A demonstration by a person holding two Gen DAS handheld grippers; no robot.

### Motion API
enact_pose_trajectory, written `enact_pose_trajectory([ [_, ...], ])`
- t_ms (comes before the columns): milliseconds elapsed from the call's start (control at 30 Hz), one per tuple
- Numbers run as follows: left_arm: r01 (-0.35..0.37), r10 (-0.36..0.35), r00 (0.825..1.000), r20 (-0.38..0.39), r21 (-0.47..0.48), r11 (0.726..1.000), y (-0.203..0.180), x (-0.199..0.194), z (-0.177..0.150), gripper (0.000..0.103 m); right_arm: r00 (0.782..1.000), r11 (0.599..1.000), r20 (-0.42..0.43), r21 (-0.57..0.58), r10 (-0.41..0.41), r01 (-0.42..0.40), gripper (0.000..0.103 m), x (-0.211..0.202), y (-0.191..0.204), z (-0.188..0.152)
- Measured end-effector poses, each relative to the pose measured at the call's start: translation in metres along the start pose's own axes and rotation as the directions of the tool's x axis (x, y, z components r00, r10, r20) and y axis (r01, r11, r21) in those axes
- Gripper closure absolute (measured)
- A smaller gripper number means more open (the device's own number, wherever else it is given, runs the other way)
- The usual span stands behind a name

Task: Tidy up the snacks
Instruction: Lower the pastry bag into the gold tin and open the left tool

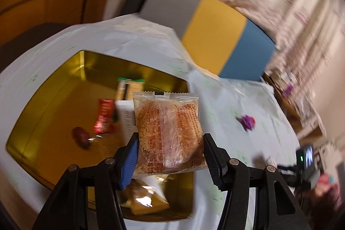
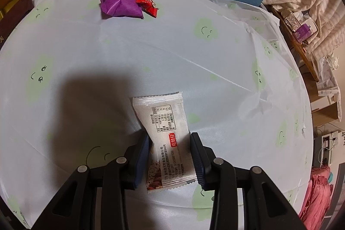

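The desk (image 2: pixel 151 53) wears a white cloth with green smiley faces. A shiny gold metal tin (image 1: pixel 43 105) sits on it. The left tool (image 1: pixel 170 154) squeezes a clear crumbly brown snack pack (image 1: pixel 168 133) above the tin. The right tool (image 2: pixel 170 156) pinches a white printed snack packet (image 2: pixel 163 128) lying on the desk.

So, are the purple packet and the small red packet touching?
Touching: in the right wrist view the red packet overlaps the purple packet's right edge, no gap.

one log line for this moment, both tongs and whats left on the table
left tongs: shut on brown packet, over gold tin | right tongs: shut on white packet | left: purple packet, red candy
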State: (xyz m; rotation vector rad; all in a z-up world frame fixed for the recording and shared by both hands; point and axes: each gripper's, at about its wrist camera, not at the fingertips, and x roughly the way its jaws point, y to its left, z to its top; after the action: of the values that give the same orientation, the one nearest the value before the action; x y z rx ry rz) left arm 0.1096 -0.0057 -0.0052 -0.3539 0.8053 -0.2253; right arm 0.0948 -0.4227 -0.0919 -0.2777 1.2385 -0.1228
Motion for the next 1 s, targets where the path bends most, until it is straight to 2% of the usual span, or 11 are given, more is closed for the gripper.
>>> enact_pose_trajectory([
  [133, -0.005, 0.004, 1.000, -0.010, -0.046, 0.999, 0.010, 0.008, 0.010, 0.045, 1.000, 1.000, 0.001, -0.008, -0.004, 0.004, 0.065, 0.000, -0.001, 0.000],
  [300, 0.010, -0.015, 0.998, -0.065, -0.074, 0.997, 0.005, 0.038, 0.026, 0.045, 1.000, 1.000, 0.003, -0.016, -0.014, 0.014, 0.065, -0.001, 0.001, 0.000],
  [467, -0.035, 0.021, 0.991, -0.134, -0.105, 0.994, 0.005, 0.077, 0.037, 0.045, 1.000, 1.000, 0.002, -0.014, -0.011, 0.011, 0.065, -0.002, 0.000, 0.000],
  [533, -0.036, 0.023, 0.989, -0.144, -0.092, 0.995, 0.005, 0.087, 0.039, 0.045, 1.000, 1.000, 0.002, -0.014, -0.010, 0.010, 0.065, -0.002, 0.000, 0.000],
  [600, -0.067, 0.052, 0.986, -0.158, -0.090, 0.994, 0.006, 0.098, 0.039, 0.045, 1.000, 1.000, 0.001, -0.013, -0.008, 0.008, 0.065, -0.002, 0.000, 0.001],
  [700, -0.074, 0.061, 0.985, -0.162, -0.078, 0.994, 0.006, 0.102, 0.040, 0.045, 1.000, 1.000, 0.000, -0.014, -0.005, 0.005, 0.065, -0.001, -0.001, 0.001],
  [1000, -0.095, 0.094, 0.990, -0.107, -0.011, 0.995, -0.003, 0.084, 0.033, 0.044, 1.000, 1.000, 0.000, -0.018, -0.005, 0.005, 0.065, 0.001, -0.003, 0.002],
])
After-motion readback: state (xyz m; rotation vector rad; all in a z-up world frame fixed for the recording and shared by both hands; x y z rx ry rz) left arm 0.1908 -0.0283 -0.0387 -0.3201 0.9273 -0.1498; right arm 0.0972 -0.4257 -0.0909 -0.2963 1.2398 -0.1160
